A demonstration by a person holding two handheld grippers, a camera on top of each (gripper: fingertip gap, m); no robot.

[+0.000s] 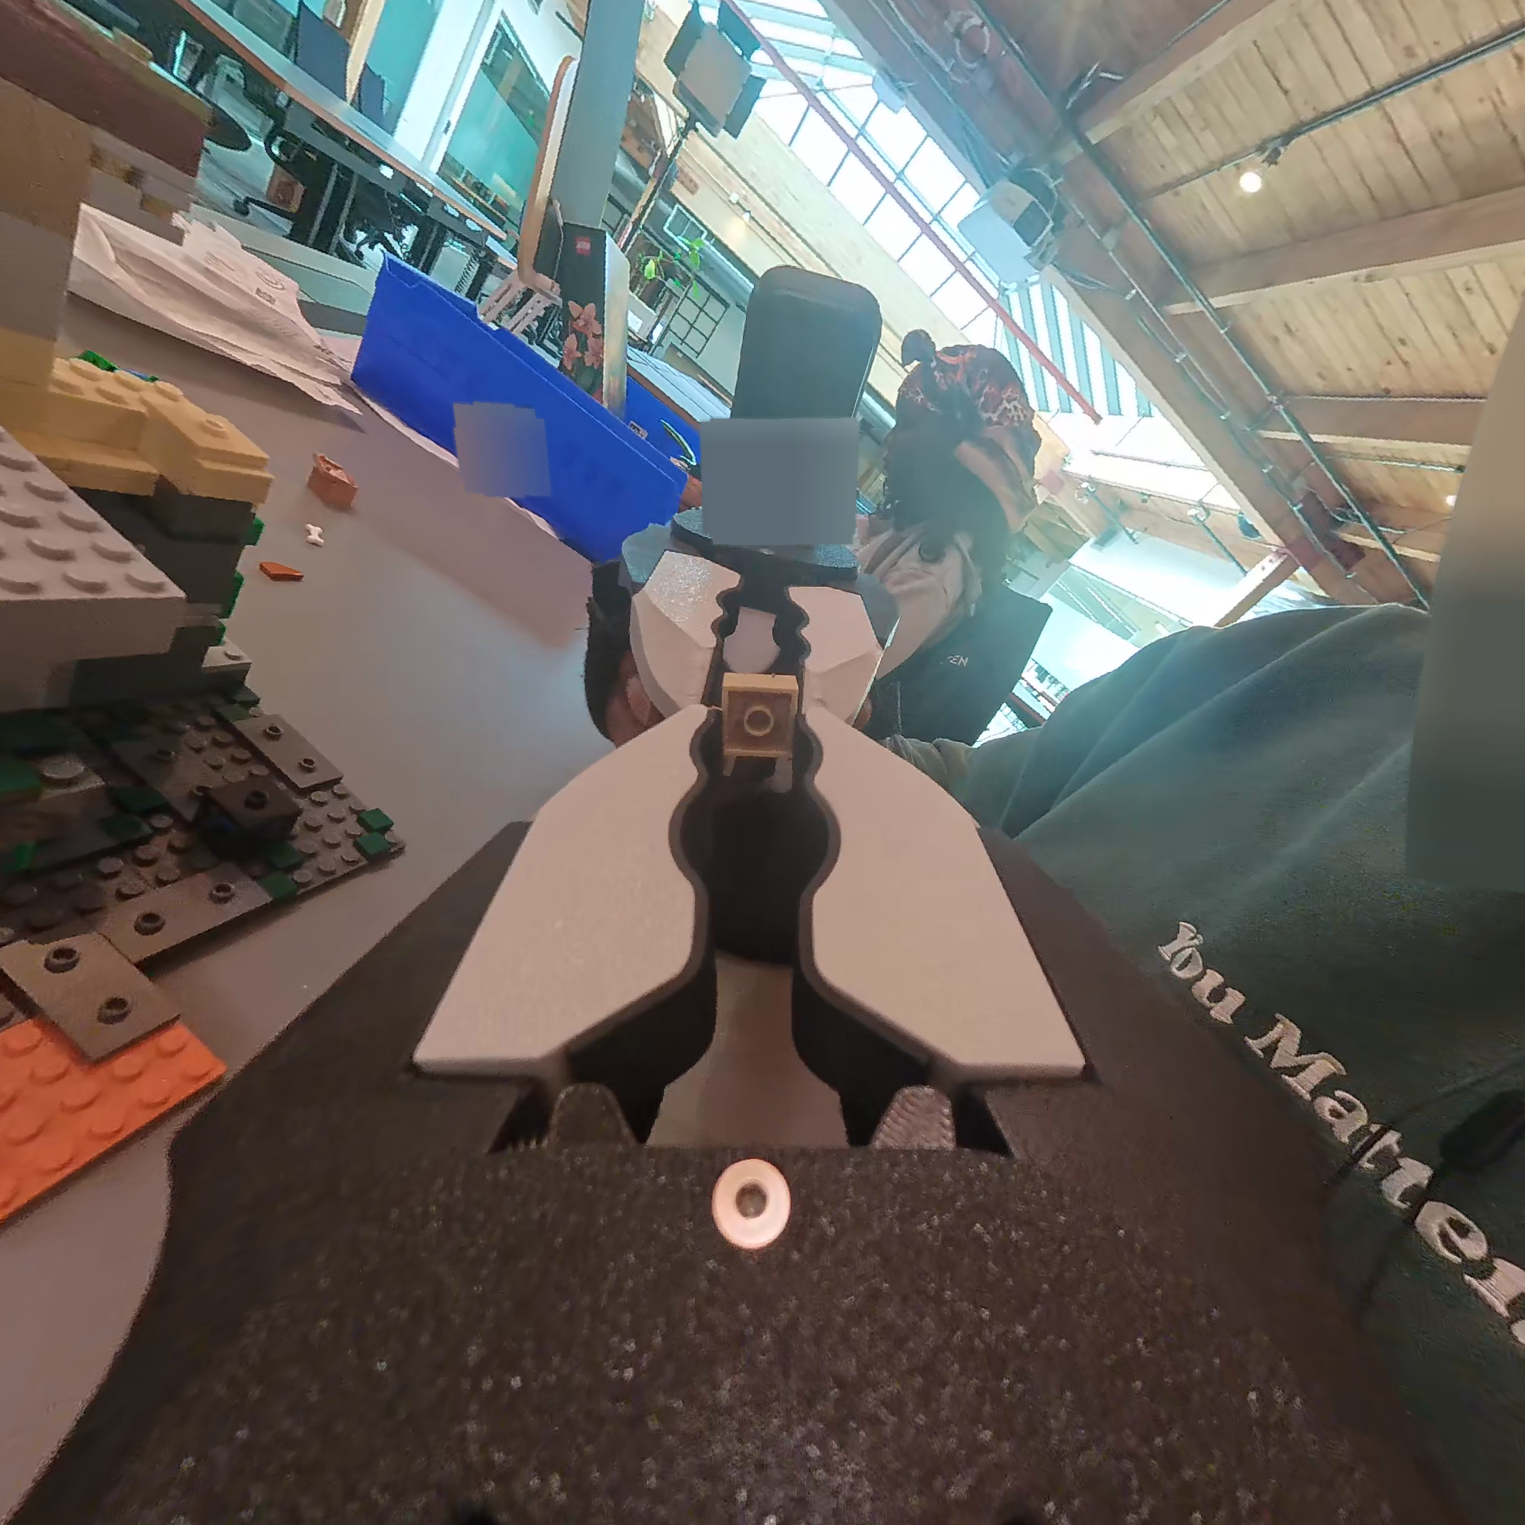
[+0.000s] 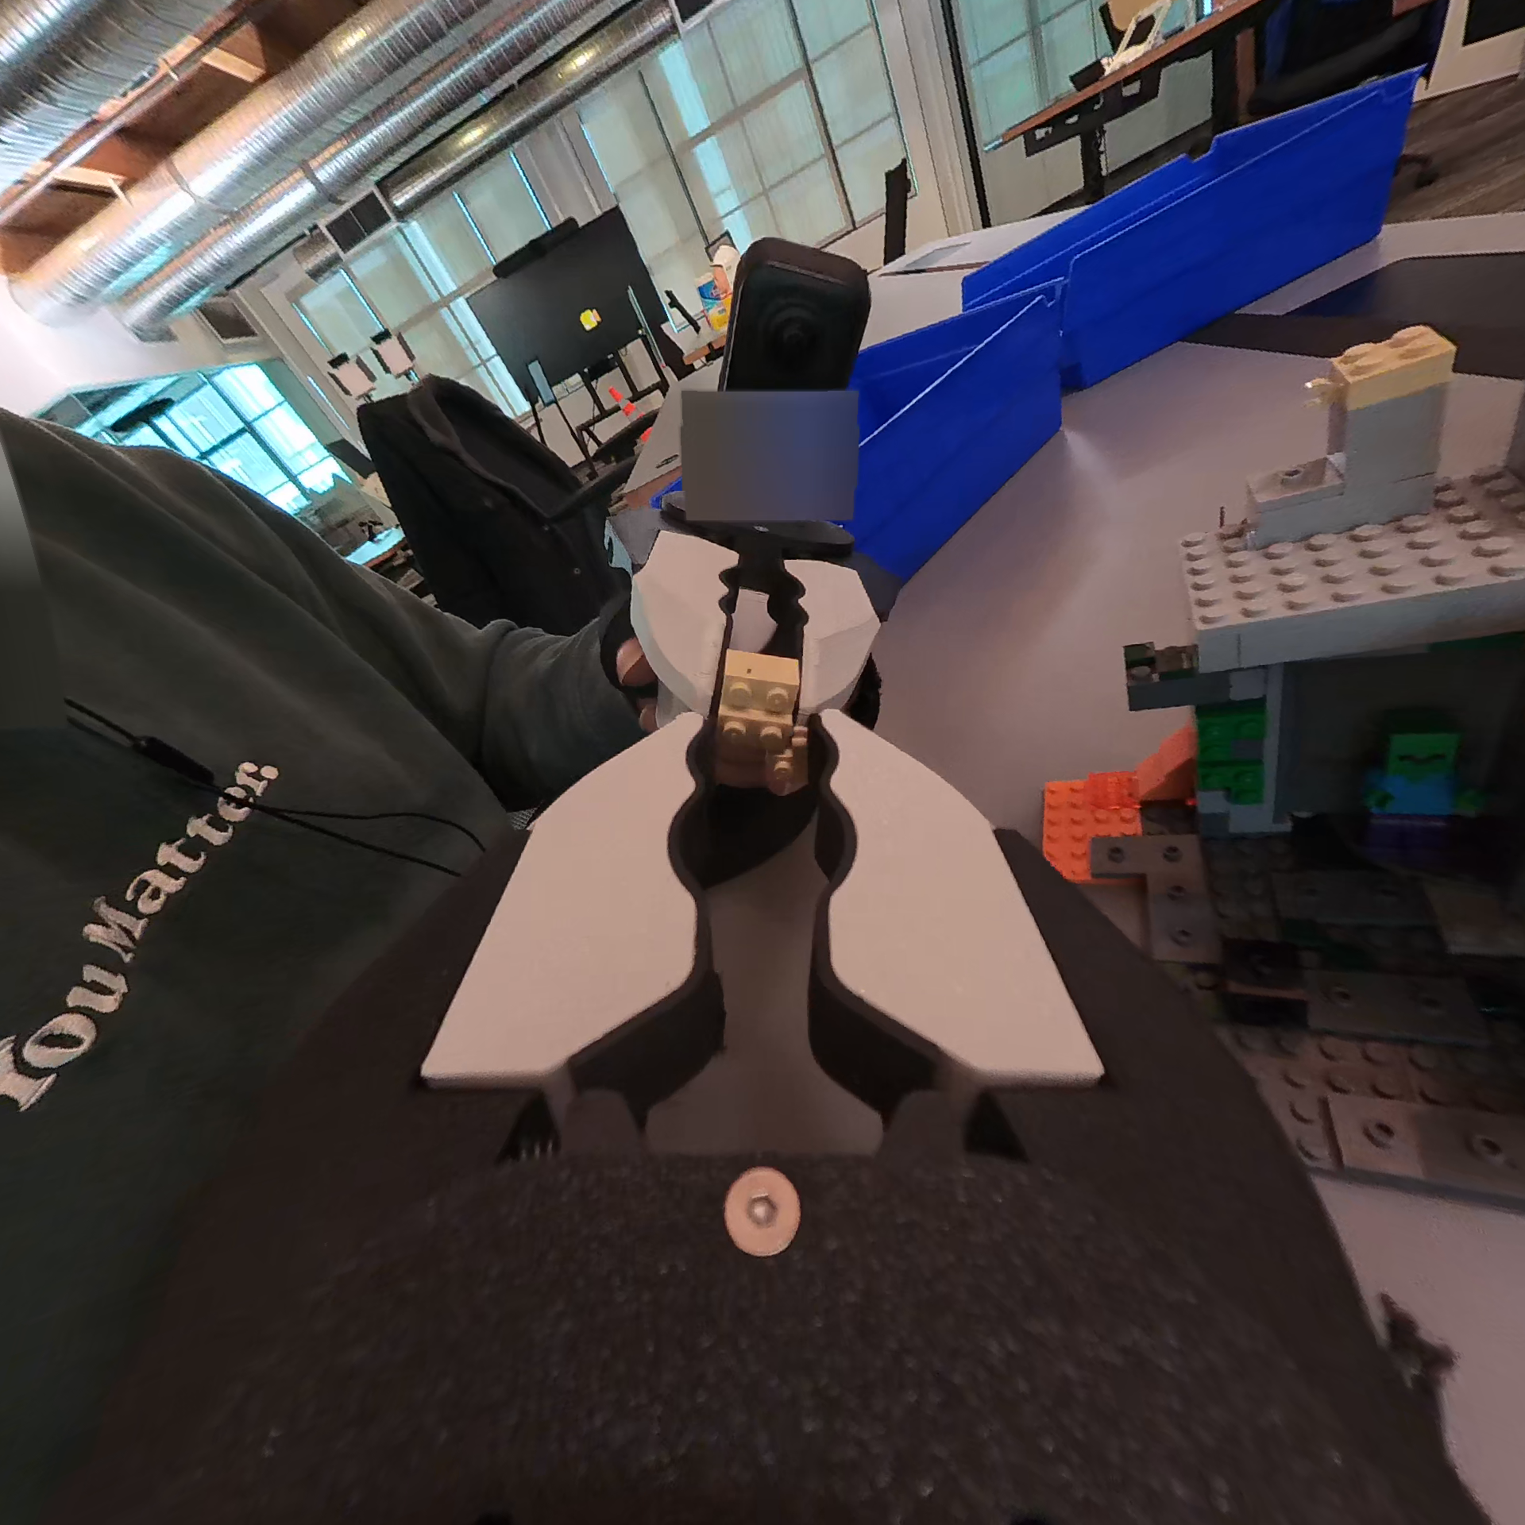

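The two grippers meet tip to tip in the air in front of a person in a green sweatshirt (image 1: 1238, 825). My left gripper (image 1: 756, 747) is shut on a small tan brick piece (image 1: 757, 720) whose single stud faces the camera. The right gripper (image 1: 755, 652) stands just beyond it, pointing back. In the right wrist view my right gripper (image 2: 757, 755) is shut on a tan cluster of studded bricks (image 2: 759, 701). The cluster reaches up to the tips of the left gripper (image 2: 755, 644). Where the two tan parts join is hidden.
A toy-brick building on dark baseplates stands on the grey table (image 1: 396, 660), left in the left view (image 1: 124, 578) and right in the right view (image 2: 1337, 594), with a green figure (image 2: 1415, 767) and orange plates (image 2: 1089, 817). Blue bins (image 2: 1155, 289) stand behind. Small loose pieces (image 1: 332, 480) lie nearby. The tips of both grippers are at nearly the same place. Both grippers' tips are roughly 15 centimeters from the green figure (image 2: 1415, 767).
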